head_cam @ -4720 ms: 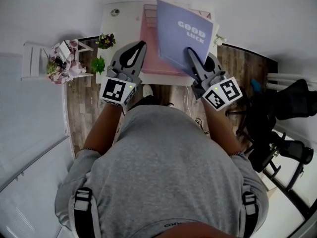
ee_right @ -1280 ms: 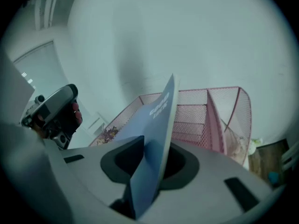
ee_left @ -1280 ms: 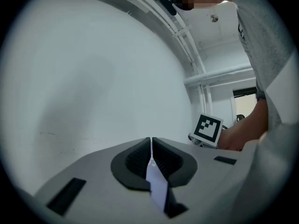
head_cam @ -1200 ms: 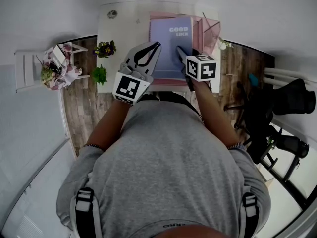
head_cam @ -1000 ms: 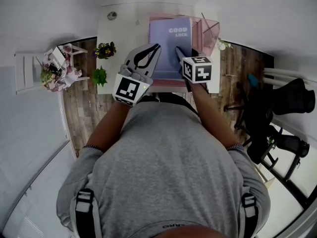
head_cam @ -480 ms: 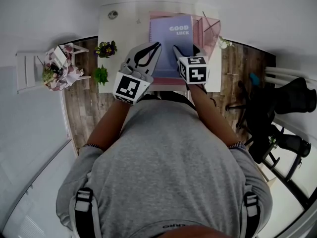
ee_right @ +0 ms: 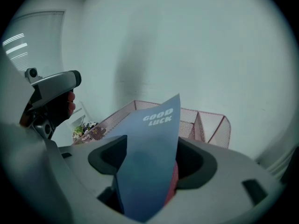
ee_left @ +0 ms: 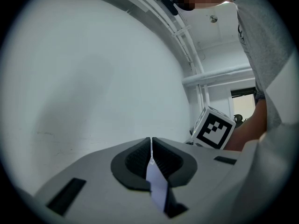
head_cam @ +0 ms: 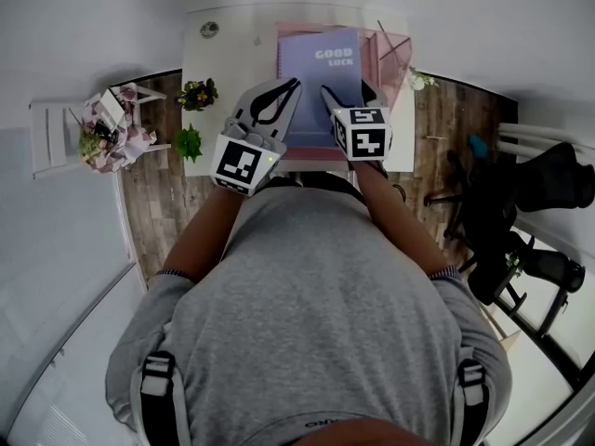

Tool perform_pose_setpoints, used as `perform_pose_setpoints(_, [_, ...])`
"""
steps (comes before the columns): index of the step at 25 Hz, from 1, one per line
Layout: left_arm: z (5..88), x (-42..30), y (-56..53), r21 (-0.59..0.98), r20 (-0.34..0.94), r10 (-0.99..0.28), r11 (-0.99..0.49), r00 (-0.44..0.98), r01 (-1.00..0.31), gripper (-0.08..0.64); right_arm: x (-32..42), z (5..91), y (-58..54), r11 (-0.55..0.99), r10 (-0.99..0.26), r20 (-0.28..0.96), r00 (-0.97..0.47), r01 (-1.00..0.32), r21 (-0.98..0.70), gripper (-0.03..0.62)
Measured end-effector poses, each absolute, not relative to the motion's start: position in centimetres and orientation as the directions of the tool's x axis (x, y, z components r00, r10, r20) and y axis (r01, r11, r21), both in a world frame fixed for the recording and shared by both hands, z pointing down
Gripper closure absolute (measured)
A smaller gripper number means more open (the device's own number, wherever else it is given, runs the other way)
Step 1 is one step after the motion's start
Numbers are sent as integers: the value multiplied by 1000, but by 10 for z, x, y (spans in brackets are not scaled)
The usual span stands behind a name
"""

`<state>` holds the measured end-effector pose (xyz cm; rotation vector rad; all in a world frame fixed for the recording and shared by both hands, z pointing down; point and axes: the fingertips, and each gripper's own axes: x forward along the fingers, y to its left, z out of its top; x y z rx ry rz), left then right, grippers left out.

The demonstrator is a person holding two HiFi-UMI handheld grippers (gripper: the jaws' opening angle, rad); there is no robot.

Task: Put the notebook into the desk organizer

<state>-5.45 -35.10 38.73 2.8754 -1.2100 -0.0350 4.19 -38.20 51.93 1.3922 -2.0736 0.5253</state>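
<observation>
Right gripper view, centre of frame: my right gripper (ee_right: pixel 152 164) is opening its jaws off the notebook (ee_right: pixel 152 134), which stands loose between them with its far end in the pink desk organizer (ee_right: pixel 208 125). My left gripper (ee_left: pixel 152 160) is clenched, empty. This looks like the release; next I should back straight out without dragging the cover

1. This looks like a small study corner or home office: a white bench (head_cam: pixel 223 54) stands against a plain white wall (head_cam: pixel 102 17).
2. At the bench are desk things: a pink wire-mesh organizer (head_cam: pixel 392 52) and a blue notebook (head_cam: pixel 316 72).
3. The floor (head_cam: pixel 153 198) is wood plank, and a black swivel chair (head_cam: pixel 521 240) stands to the right.
4. Potted flowers (head_cam: pixel 198 92), a small green plant (head_cam: pixel 187 141) and a white stand (head_cam: pixel 56 124) carrying more flowers give it a homely look.
</observation>
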Motion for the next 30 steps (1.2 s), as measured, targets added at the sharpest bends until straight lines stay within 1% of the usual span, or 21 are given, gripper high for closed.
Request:
perform_pose_setpoints(2, [388,-53,-351,28,-11,-714,-700,700,-714,531,44,516,-384,373,-708,649,-279,-928,7,247])
perform_pose_setpoints(11, [390,-51,-350,24,-1,-717,-697,697,-717,531,55,494,-391,361,-752,599,-275,-932,25,236])
perform_pose_setpoints(16, [387,-56,-352,20,-5,-728,-686,686,-727,531,56,468,-391,407,-781,522,-341,-913,12,229])
perform_pose_setpoints(21, [379,-60,-355,-3,-17,-731,-682,682,-731,531,60,426,-388,434,-822,388,-416,-900,-45,255])
perform_pose_setpoints(26, [368,-59,-358,-18,-44,-730,-682,682,-731,531,65,390,-383,477,-843,269,-467,-878,-30,276])
perform_pose_setpoints(30, [360,-58,-355,-35,-51,-722,-689,690,-724,531,69,375,-372,503,-844,205,-496,-864,-20,345])
